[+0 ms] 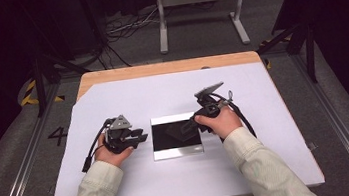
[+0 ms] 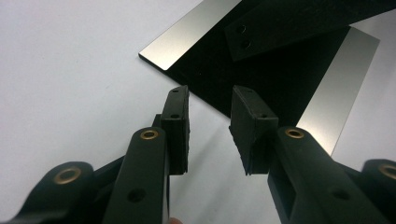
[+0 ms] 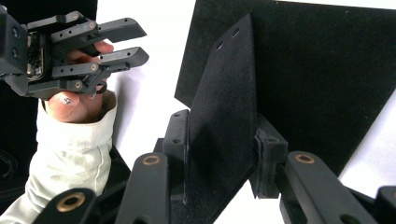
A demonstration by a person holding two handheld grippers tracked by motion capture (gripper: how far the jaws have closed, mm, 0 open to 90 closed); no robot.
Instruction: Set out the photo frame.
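Sleeved forearms reach in low. I see my right claw (image 3: 219, 154) tilted down over the tray (image 1: 178, 152) at the surface's middle, clenched on a black flap (image 3: 224, 116); my left claw (image 2: 210, 126) hangs released beside it. Flap's lower end is hidden.

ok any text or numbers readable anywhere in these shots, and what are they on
"4": dark digit on the grey floor left of the table, high view.
No readable markings on the black plate, the metal-edged black tray or either gripper.
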